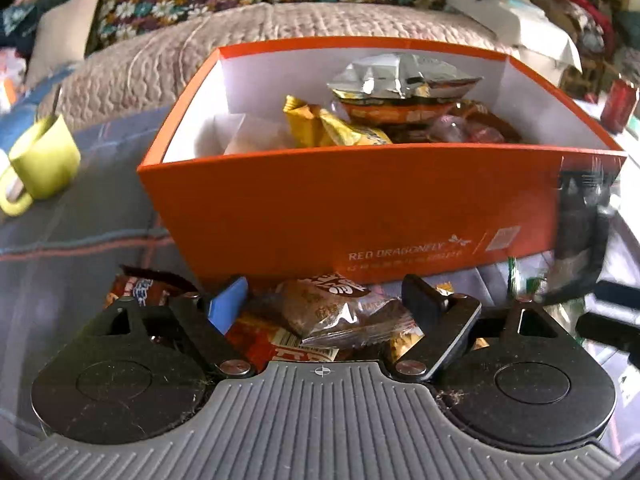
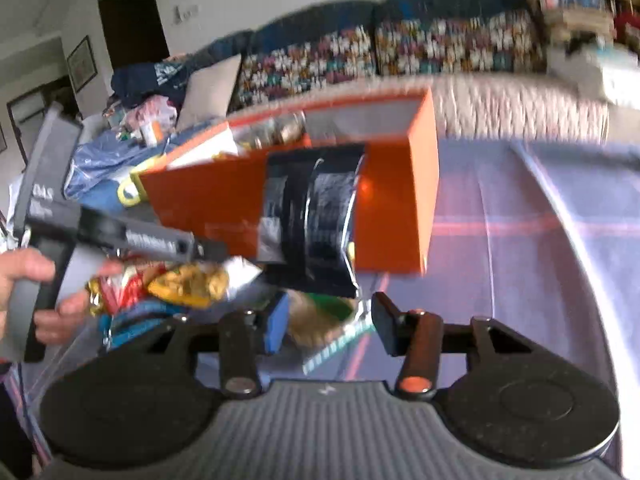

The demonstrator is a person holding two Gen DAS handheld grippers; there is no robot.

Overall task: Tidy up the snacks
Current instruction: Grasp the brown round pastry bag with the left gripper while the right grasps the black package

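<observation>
Orange box [image 1: 360, 200] stands on the plaid-covered bench [image 1: 80, 240], already holding several snack packets [image 1: 344, 128] toward its right half. Left tool [image 1: 324, 300] is spread over a loose pile of snacks [image 1: 340, 312] just in front of the box, pinching nothing. Right tool [image 2: 330, 326] is also spread; a black packet [image 2: 316, 216] sits between its fingers, apparently ungripped, though blur obscures contact. Green mug [image 1: 40, 160] stands left of the box.
</observation>
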